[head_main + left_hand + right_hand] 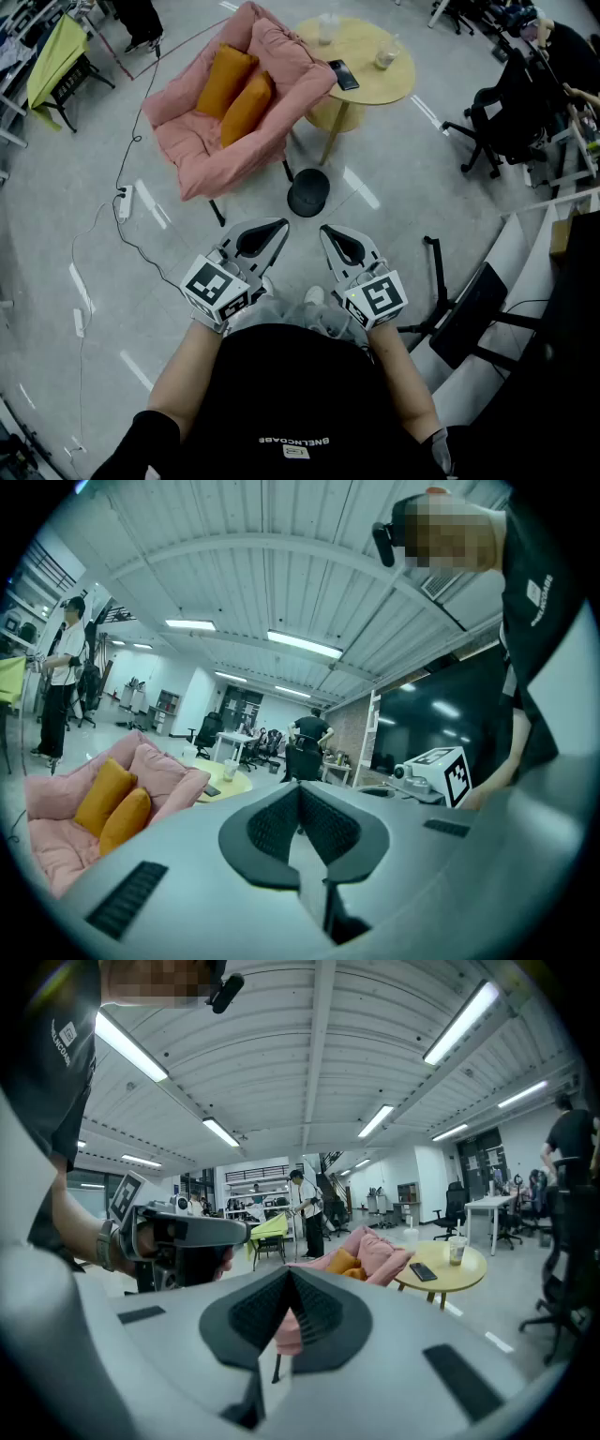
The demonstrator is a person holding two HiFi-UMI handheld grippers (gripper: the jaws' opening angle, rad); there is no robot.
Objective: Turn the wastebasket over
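Black wastebasket (308, 192) on floor (394, 216) beside pink armchair (234, 103); left tool (278, 227) and right tool (327, 232) both closed, empty, apart from it.

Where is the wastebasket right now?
In the head view, the wastebasket sits on the floor at centre, just ahead of the left gripper and right gripper, between the pink armchair and the round table.

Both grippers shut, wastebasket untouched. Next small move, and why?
Probably reach the right gripper forward and down toward the wastebasket, opening its fingers. The wastebasket sits on the floor ahead, apart from both grippers; the left gripper is shut and empty too.
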